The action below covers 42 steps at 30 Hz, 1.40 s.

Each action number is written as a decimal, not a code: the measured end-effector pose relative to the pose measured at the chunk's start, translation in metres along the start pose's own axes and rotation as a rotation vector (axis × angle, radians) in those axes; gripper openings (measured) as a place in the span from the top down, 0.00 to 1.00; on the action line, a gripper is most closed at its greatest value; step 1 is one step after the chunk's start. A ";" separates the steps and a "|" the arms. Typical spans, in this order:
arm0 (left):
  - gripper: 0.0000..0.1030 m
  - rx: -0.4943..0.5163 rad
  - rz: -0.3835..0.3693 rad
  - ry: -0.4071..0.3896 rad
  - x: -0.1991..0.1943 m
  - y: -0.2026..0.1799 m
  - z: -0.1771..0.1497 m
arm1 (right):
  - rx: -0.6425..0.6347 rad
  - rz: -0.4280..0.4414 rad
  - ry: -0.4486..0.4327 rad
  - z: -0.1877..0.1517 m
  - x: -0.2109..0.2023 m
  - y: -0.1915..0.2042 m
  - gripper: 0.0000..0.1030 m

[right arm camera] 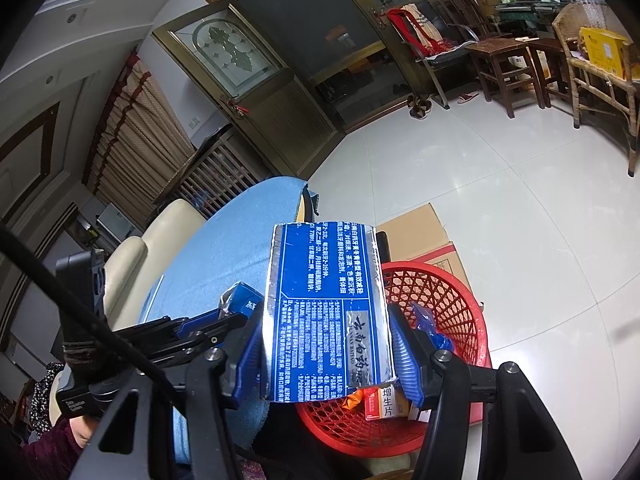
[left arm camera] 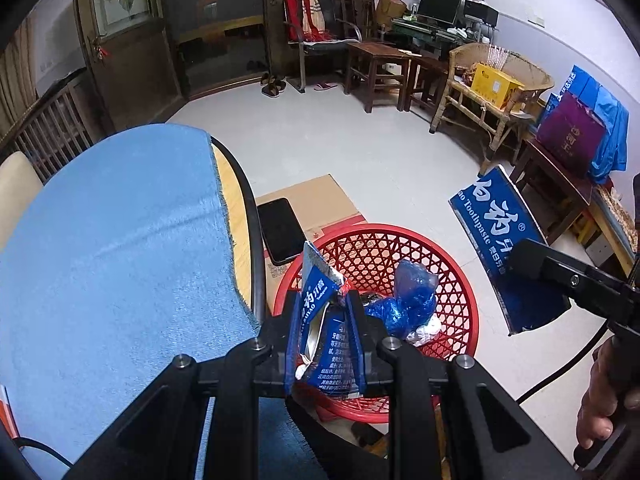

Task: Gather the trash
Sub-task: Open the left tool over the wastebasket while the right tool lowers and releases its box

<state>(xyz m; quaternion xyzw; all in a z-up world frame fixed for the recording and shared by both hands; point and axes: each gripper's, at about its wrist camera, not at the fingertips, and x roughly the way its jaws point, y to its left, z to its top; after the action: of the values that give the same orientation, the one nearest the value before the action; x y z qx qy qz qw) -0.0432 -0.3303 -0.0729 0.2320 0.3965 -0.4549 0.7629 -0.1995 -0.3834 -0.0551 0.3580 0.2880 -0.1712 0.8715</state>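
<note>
Left tongs (left arm camera: 325, 312) clamp a crumpled blue toothpaste box (left arm camera: 318, 304) over the red basket (left arm camera: 460, 280). Right tongs (right arm camera: 326, 344) grip a flattened blue carton (right arm camera: 326, 312). Table (left arm camera: 120, 240) edge at nine o'clock; open floor (left arm camera: 380, 152) at twelve.

Even indoor light, glossy floor (right arm camera: 500, 208) glare, strong fisheye bending, corners perhaps vignetted.

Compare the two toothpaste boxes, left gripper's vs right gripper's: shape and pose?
The box in the left gripper is a crumpled box, torn open at the top, squeezed narrow; the right gripper holds a flattened box, a broad, smooth panel. The crumpled box sits over the red basket; the flattened box is beside the basket's rim. Both are blue with white print, both clamped.
</note>
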 end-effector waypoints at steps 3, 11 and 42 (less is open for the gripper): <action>0.77 -0.015 -0.015 -0.001 -0.001 0.002 0.000 | 0.001 0.000 0.004 -0.001 0.001 0.000 0.41; 0.77 -0.020 -0.021 -0.001 -0.002 0.004 0.000 | 0.006 0.001 0.018 -0.004 0.006 0.000 0.40; 0.32 -0.071 0.275 -0.119 -0.061 0.053 -0.015 | 0.019 0.034 0.065 -0.008 0.014 0.015 0.35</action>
<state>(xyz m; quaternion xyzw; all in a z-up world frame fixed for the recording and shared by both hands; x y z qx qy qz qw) -0.0192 -0.2634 -0.0322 0.2297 0.3308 -0.3449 0.8479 -0.1841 -0.3681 -0.0606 0.3765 0.3084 -0.1471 0.8611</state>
